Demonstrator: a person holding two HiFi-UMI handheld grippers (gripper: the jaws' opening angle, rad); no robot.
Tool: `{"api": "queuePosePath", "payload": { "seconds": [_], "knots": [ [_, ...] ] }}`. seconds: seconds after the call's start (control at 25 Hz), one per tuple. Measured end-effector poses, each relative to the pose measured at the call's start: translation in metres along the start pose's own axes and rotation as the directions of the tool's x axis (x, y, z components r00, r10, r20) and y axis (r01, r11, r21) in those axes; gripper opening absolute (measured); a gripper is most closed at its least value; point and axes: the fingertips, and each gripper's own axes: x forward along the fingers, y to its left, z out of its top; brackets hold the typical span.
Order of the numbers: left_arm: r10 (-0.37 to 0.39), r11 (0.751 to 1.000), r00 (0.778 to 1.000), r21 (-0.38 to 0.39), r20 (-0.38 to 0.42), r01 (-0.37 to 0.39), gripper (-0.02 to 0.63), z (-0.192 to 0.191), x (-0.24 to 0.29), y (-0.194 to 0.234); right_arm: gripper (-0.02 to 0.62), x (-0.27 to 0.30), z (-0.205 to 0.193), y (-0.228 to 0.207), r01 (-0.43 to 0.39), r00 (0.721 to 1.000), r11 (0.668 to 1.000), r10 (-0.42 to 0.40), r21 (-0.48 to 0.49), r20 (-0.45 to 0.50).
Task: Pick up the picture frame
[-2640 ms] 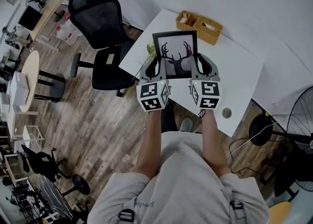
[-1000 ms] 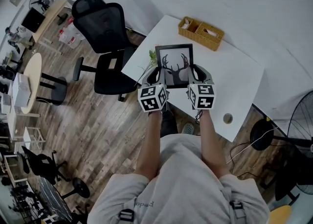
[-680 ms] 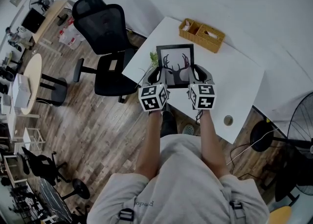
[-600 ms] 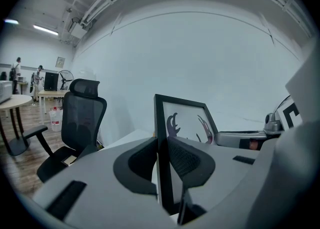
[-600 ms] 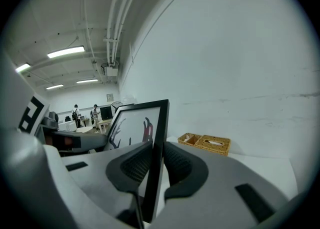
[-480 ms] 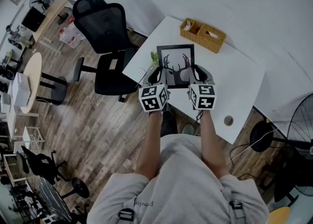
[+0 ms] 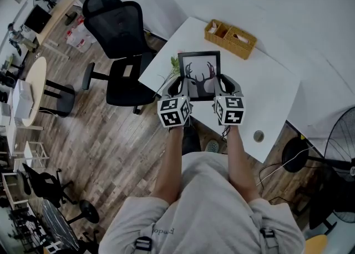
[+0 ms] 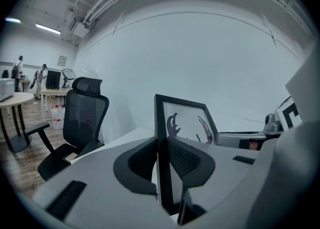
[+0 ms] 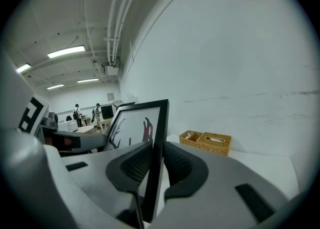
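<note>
Currently held: one black rectangular picture frame point(image 7: 198, 74) with a dark antler print under glass, upright, face toward the person, over the near left part of the white tabletop point(image 7: 272, 92). Whether its lower edge rests on that top or hangs clear cannot be told. Grip: the left gripper point(image 7: 178, 85) is clenched on the left side rail and the right gripper point(image 7: 221, 84) on the right side rail, with textured black pads point(image 8: 187, 159) pressed front and back on the thin moulding, low on the frame. Risks, as judged: the hold sits below the frame's middle, so it may tip and pivot in the pads; unequal pull between the two sides may twist it or let one rail slip out; a hard squeeze bears on the glass edge. Pose: both forearms point(image 7: 173, 158) reach forward side by side, grippers parallel and angled slightly down, marker cubes point(image 7: 173, 110) uppermost. Nearby: a two-compartment woven wicker basket point(image 7: 230, 35) beyond the frame, well apart; a green leafy sprig point(image 7: 172, 64) just beside its left edge; a black mesh office chair point(image 7: 113, 25) off the table's left.
</note>
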Motion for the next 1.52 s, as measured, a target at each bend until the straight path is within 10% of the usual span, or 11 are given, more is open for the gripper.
{"api": "queuePosePath", "payload": {
  "seconds": [1.52],
  "knots": [
    [0.001, 0.999, 1.000, 0.043, 0.028, -0.002, 0.086, 0.017, -0.011, -0.001, 0.077, -0.003, 0.005, 0.005, -0.041, 0.999, 0.998, 0.040, 0.054, 0.007]
  ]
}}
